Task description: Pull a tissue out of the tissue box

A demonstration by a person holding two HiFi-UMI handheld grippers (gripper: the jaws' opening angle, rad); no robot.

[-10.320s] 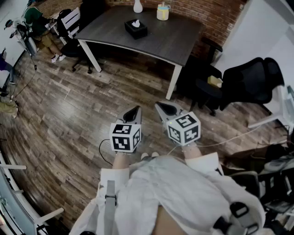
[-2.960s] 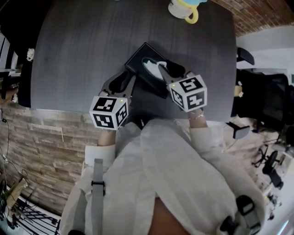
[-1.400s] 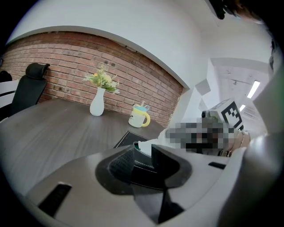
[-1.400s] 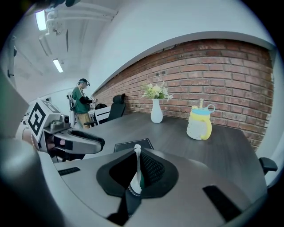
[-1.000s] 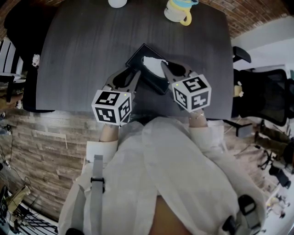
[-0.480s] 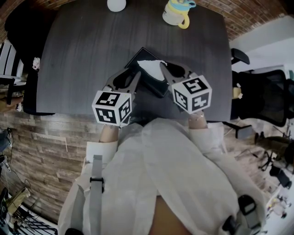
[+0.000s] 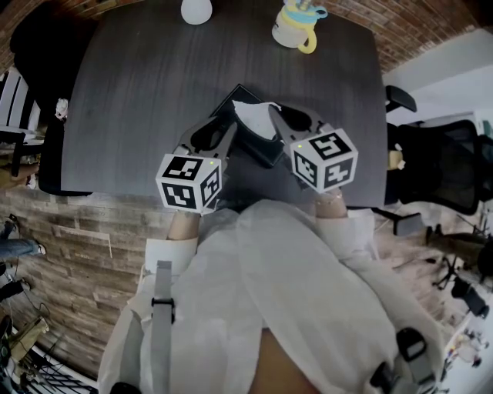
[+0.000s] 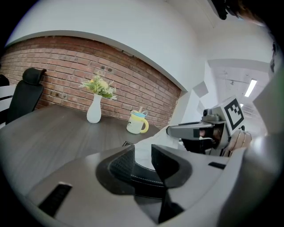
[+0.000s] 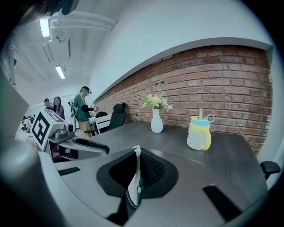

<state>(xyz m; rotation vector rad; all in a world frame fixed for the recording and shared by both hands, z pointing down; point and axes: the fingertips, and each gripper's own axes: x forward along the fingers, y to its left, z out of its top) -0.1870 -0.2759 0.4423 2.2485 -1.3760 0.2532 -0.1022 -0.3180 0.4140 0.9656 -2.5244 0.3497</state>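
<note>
A black tissue box (image 7: 262, 146) lies on the dark grey table (image 7: 139, 92), near its front edge. A white tissue (image 7: 250, 115) stands up out of the box's slot. My right gripper (image 7: 271, 110) is shut on the tissue's top. In the right gripper view the tissue (image 9: 133, 177) is a thin white strip pinched between the closed jaws of my right gripper (image 9: 136, 153). My left gripper (image 7: 229, 125) sits at the box's left end with its jaws apart. In the left gripper view the stitched box edge (image 8: 142, 174) shows in the gap of my left gripper (image 8: 143, 153).
A white vase (image 7: 196, 9) and a yellow mug (image 7: 293, 27) stand at the table's far edge. A black office chair (image 7: 439, 165) is to the right of the table. A brick wall (image 9: 222, 84) runs behind it, and people (image 9: 82, 113) stand far off to the left.
The tissue stands a little further out of the box than a second ago, still pinched by the right gripper. Both grippers have barely moved.
</note>
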